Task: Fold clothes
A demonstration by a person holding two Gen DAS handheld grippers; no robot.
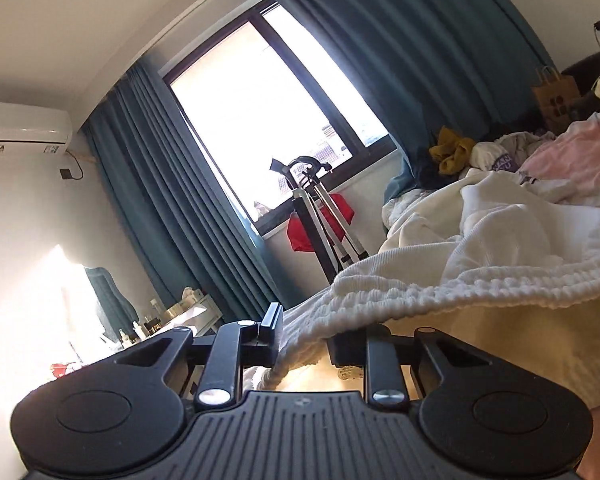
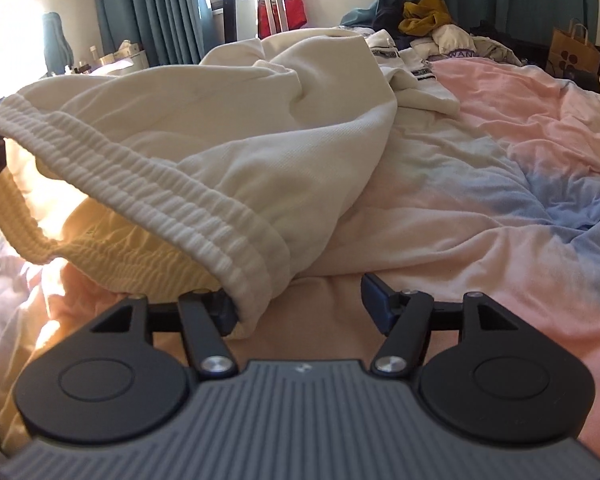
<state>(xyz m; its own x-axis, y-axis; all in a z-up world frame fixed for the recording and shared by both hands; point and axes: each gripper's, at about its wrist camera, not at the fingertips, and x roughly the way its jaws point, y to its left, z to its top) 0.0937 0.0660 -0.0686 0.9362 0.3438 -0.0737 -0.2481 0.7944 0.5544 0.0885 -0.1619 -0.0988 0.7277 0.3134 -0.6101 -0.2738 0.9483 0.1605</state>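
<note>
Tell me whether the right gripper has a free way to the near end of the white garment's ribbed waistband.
Probably yes. The right gripper stands open, and the ribbed waistband of the white garment ends right by its left finger. Only bare bedsheet lies between the fingers.

The trousers (image 2: 204,128) were cream-white, their ribbed waistband (image 2: 172,200) yellowish inside. The bedsheet (image 2: 500,184) was tie-dyed in pink, blue and white. The curtains (image 1: 412,52) were teal, the crumpled garment (image 2: 422,16) mustard, the paper bag (image 2: 574,54) brown with dark dots.
</note>
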